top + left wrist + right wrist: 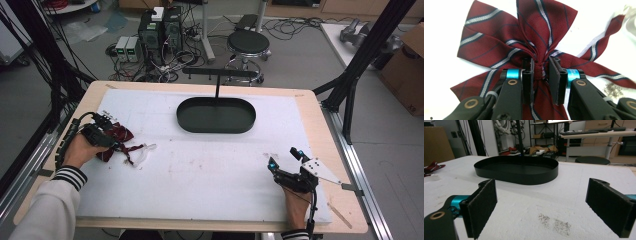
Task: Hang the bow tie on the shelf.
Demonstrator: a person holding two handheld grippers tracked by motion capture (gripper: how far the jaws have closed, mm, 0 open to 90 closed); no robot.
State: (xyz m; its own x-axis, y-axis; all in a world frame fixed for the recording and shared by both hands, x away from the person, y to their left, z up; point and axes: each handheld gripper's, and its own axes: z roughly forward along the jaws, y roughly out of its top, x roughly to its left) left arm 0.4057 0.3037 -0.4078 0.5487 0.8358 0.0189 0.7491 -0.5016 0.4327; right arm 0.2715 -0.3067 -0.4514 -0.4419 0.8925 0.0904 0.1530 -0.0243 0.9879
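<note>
While the left gripper (541, 72) sits at the left side of the white table pad (210, 170), its two black jaws bracket the centre knot of a maroon striped bow tie (519, 42), which lies flat on the pad. In the left gripper view the jaws stand close on either side of the knot, approx. touching it, w/ the knot pinched between them; it reads as a grasp just closing, though I can't tell how firm. The bow's loops fan out above the jaws and its strap tails run off to the right. In the high view the tie (120, 137) rests near the table's left edge, w/ a pale strap end trailing toward the centre.

The right gripper (285, 161) waits near the right front of the pad, jaws spread wide, holding nothing. Ahead of it is a black oval tray (516, 171) w/ a T-shaped stand (218, 75) rising from its far side.

Judged step: securing the tie at the knot. Next move prob. calls for a firm squeeze, then a clean lift so the tails don't drag, and a carry toward the tray or stand.
</note>
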